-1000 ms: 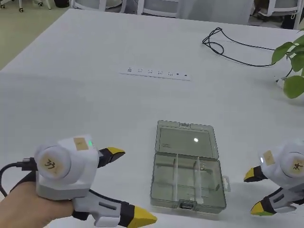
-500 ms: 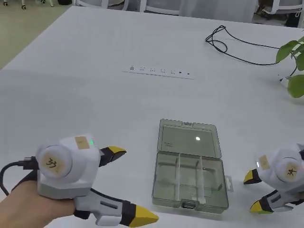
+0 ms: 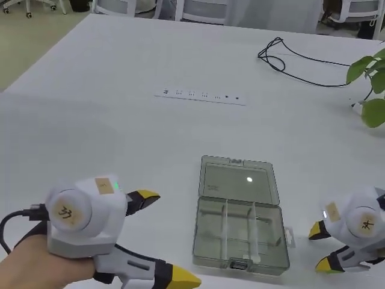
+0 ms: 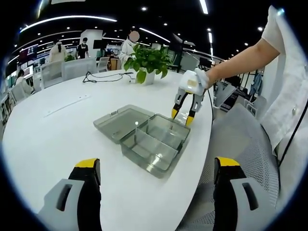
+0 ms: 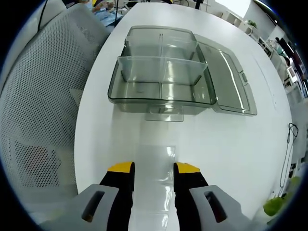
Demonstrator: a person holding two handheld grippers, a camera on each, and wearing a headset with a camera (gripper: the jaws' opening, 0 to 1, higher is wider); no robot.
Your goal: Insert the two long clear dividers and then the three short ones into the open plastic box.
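The broad white surface (image 3: 120, 120) carries the open clear plastic box (image 3: 209, 232) near its front edge, with the lid laid flat behind. Two long clear dividers (image 3: 224, 226) appear seated upright inside, so the short ones look to be the step in hand. The left gripper (image 4: 156, 163) hovers beside the box, jaws wide apart and empty. The right gripper (image 5: 154, 168) has its jaws parted astride a faint clear strip (image 5: 161, 154) on the surface, probably a short divider. The next move calls for closing on it.

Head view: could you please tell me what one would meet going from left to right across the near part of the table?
left hand-held gripper → box → right hand-held gripper
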